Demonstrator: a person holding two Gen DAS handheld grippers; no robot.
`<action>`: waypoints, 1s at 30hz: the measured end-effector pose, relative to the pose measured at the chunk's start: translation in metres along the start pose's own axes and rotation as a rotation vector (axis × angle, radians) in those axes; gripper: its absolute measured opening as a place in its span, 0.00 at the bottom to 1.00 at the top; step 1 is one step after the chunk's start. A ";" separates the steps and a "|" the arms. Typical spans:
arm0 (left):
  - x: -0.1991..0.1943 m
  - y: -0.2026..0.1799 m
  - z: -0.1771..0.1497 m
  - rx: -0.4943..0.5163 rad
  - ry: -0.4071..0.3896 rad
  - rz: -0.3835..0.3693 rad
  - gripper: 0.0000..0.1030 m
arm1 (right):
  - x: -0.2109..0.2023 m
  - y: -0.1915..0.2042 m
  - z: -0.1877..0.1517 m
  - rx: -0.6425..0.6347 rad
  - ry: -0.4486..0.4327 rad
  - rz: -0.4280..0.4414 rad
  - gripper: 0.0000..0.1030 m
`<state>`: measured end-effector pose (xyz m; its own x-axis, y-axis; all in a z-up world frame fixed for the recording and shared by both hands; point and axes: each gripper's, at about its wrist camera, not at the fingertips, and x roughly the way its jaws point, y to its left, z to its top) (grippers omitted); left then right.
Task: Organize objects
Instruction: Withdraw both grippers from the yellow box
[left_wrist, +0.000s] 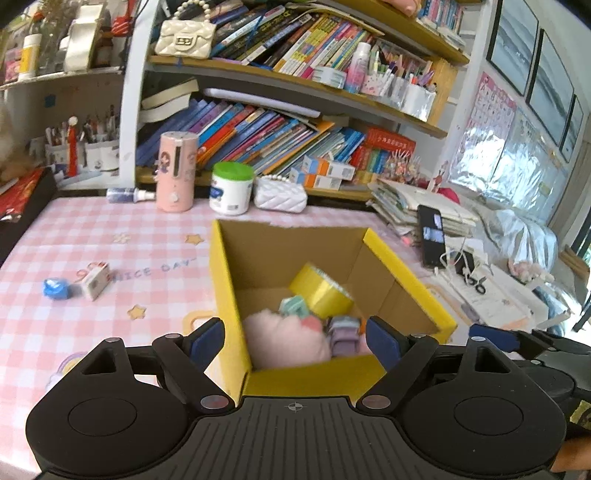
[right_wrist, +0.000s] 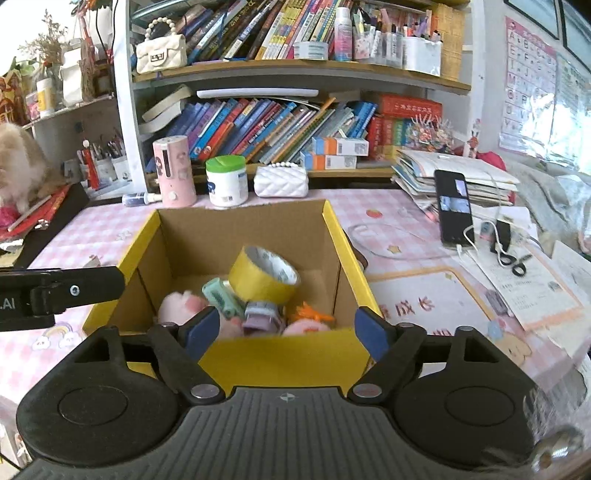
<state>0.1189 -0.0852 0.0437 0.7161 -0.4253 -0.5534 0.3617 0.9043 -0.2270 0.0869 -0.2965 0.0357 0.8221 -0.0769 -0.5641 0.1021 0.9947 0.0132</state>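
A yellow cardboard box (left_wrist: 225, 295) stands open on the pink checked tablecloth. Inside lie a yellow tape roll (left_wrist: 321, 291), a pink plush (left_wrist: 284, 339), a mint green item (left_wrist: 295, 306) and a purple one (left_wrist: 345, 334). My left gripper (left_wrist: 295, 343) is open just before the box's near wall, with nothing between its pads. In the right wrist view the same box (right_wrist: 280, 358) holds the tape roll (right_wrist: 264, 277), the plush (right_wrist: 181, 304) and an orange item (right_wrist: 310, 315). My right gripper (right_wrist: 284, 334) is open and empty at the near wall. A blue object (left_wrist: 56, 288) and a small white carton (left_wrist: 95, 280) lie to the box's left.
Behind the box stand a pink cylinder (right_wrist: 173, 171), a green-lidded white jar (right_wrist: 226, 181) and a white quilted purse (right_wrist: 280, 181), in front of packed bookshelves. To the right are a paper stack, a phone (right_wrist: 453, 210) on a cable and scissors (right_wrist: 515, 262).
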 end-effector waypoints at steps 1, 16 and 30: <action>-0.003 0.001 -0.004 0.007 0.006 0.009 0.83 | -0.003 0.003 -0.003 0.000 0.003 -0.008 0.80; -0.049 0.027 -0.051 0.062 0.042 0.182 0.84 | -0.023 0.044 -0.048 0.025 0.112 -0.043 0.86; -0.091 0.068 -0.074 0.014 0.046 0.243 0.88 | -0.041 0.100 -0.066 -0.019 0.120 0.012 0.88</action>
<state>0.0344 0.0178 0.0188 0.7552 -0.1934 -0.6263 0.1908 0.9790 -0.0722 0.0264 -0.1894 0.0058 0.7501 -0.0572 -0.6589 0.0808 0.9967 0.0055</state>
